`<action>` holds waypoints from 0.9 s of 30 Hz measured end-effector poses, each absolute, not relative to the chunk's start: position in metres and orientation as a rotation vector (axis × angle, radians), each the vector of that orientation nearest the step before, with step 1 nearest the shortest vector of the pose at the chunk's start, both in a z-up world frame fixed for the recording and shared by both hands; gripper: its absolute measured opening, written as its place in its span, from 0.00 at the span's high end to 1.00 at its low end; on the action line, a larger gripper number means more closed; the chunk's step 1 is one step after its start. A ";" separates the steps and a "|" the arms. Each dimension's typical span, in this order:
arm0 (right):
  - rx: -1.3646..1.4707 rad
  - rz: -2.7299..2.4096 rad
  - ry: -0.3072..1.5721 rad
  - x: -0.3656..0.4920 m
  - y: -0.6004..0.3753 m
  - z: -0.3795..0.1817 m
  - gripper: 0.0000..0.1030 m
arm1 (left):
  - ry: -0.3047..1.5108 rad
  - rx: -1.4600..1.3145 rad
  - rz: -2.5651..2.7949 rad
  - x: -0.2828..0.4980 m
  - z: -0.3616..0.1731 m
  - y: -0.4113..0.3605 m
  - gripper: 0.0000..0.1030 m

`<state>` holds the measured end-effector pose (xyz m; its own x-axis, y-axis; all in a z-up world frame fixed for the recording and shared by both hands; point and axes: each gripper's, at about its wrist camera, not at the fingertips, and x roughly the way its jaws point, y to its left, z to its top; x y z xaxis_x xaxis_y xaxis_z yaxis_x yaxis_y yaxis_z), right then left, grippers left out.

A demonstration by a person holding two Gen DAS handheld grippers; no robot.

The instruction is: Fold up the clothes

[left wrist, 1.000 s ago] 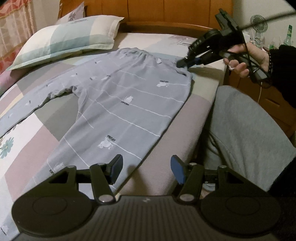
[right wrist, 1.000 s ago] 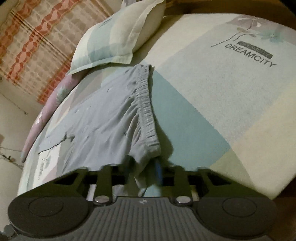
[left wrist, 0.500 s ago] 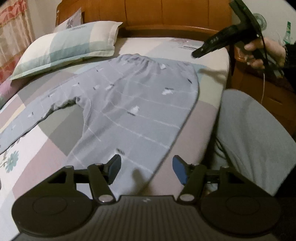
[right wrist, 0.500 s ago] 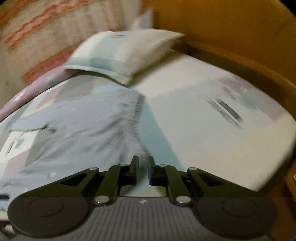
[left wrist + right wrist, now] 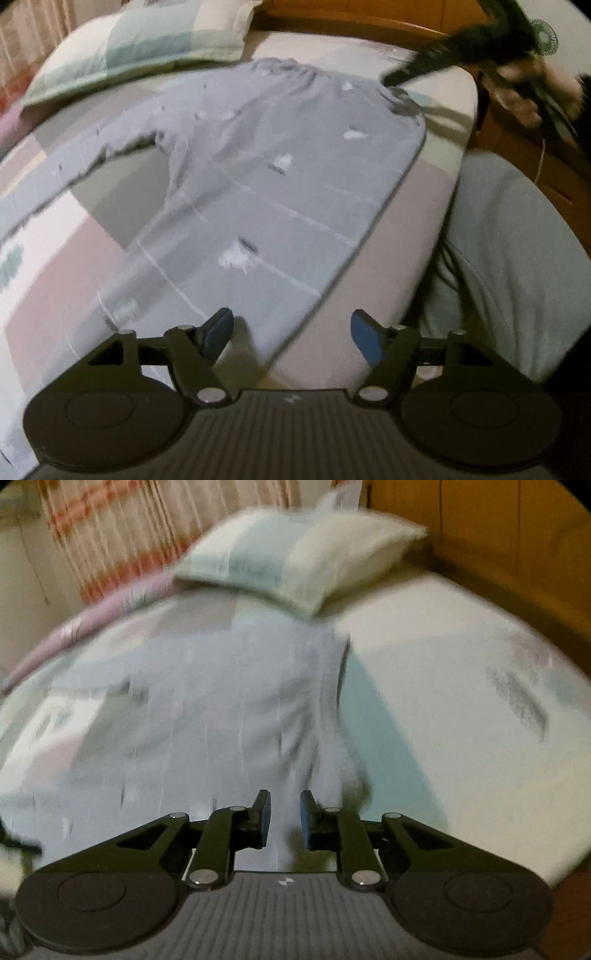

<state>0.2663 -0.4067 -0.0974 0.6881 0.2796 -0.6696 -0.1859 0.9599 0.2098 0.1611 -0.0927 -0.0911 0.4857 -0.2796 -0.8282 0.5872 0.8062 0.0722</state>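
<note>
Waistband let go, trousers lying flat on the bed

The right gripper (image 5: pixel 284 821), which a second ago pinched the near corner of the waistband, now hovers just above that corner with its tongs a little apart and opening, nothing between them. The grey trousers (image 5: pixel 280 184) lie spread on the patchwork bedsheet (image 5: pixel 424 221), waistband toward the pillow (image 5: pixel 140 44) and headboard, legs running down toward the left gripper (image 5: pixel 291 334). That one has dipped closer to the near leg since a second ago, its tongs spread wide and opening, empty, with the leg's edge showing in the gap (both views are smeared by motion, so fine creases are lost). My guess: the smoothing is done and the first fold comes next.
</note>
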 end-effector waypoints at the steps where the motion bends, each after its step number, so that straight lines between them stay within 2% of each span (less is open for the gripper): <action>1: 0.129 0.253 0.744 0.277 -0.405 -0.093 0.81 | 0.915 0.366 -0.538 0.164 -0.089 -0.095 0.32; 7: 0.065 0.208 0.777 0.329 -0.379 -0.119 0.80 | 0.901 0.306 -0.545 0.170 -0.089 -0.098 0.32; 12: -0.101 0.321 0.749 0.304 -0.353 -0.129 0.77 | 0.947 0.309 -0.536 0.172 -0.098 -0.093 0.32; 18: 0.094 0.177 0.672 0.303 -0.417 -0.112 0.77 | 0.935 0.310 -0.546 0.175 -0.096 -0.093 0.31; 22: 0.062 0.128 0.787 0.323 -0.438 -0.127 0.77 | 0.931 0.318 -0.552 0.177 -0.096 -0.098 0.31; 27: -0.076 0.268 0.830 0.312 -0.418 -0.124 0.77 | 0.944 0.314 -0.568 0.180 -0.098 -0.100 0.31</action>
<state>0.3120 -0.4183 -0.1243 0.6434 0.2053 -0.7375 -0.2646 0.9636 0.0374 0.1796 -0.1001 -0.0978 0.4563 -0.3191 -0.8306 0.5848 0.8111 0.0097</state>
